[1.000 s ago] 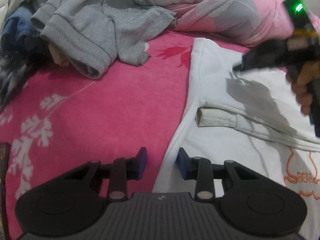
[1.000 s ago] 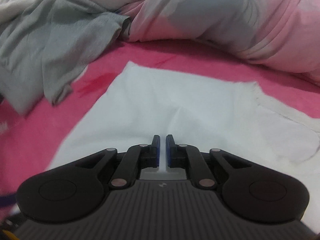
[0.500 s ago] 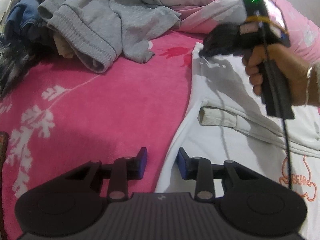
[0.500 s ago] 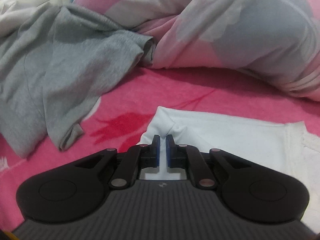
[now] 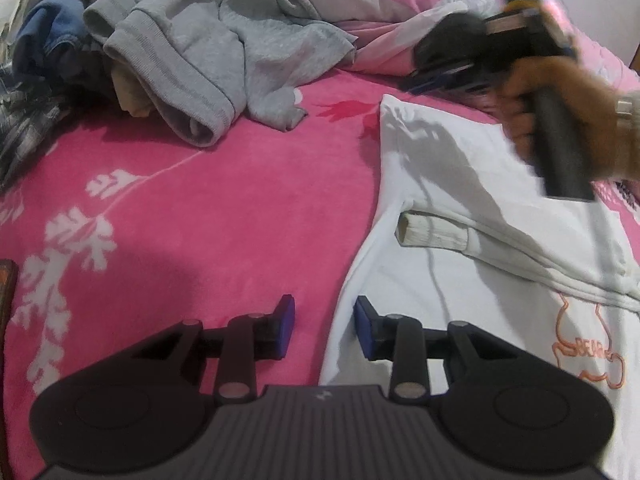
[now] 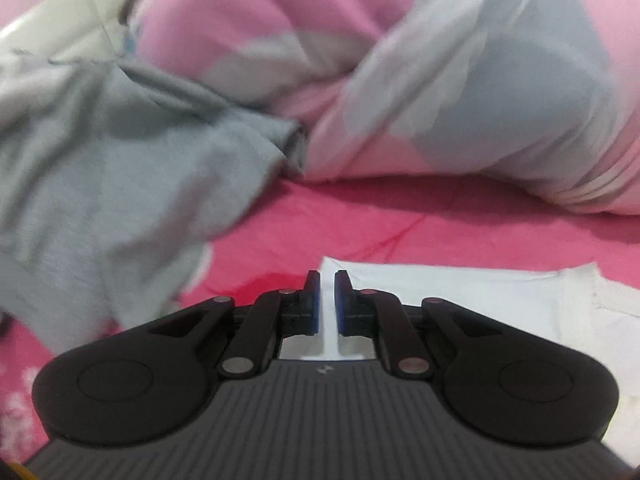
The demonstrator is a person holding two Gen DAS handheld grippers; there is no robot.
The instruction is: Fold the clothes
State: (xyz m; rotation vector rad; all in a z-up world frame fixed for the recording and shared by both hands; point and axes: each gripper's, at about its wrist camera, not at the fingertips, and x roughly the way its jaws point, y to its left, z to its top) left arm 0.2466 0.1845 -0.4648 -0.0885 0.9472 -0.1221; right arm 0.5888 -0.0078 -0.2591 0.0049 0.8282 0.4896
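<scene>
**White shirt part-folded, far corner under right gripper**

White shirt [image 5: 460,280] lies flat on the pink bedspread [image 5: 200,220], one sleeve [image 5: 434,232] turned in across its body; further folds look left to make. Grey garment [image 5: 208,52] sits crumpled beyond, unfolded. Left gripper [image 5: 325,326] straddles the shirt's left edge, jaws wide, holding nothing. Right gripper [image 6: 327,300] hangs above the far corner, jaws narrow; whether cloth sits between them, cannot tell. Open bedspread left; bunched quilt [image 6: 440,80] crowds the far side.

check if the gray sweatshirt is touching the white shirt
Apart. The left wrist view shows a strip of pink bedsheet between the gray sweatshirt and the near corner of the white shirt.
</scene>
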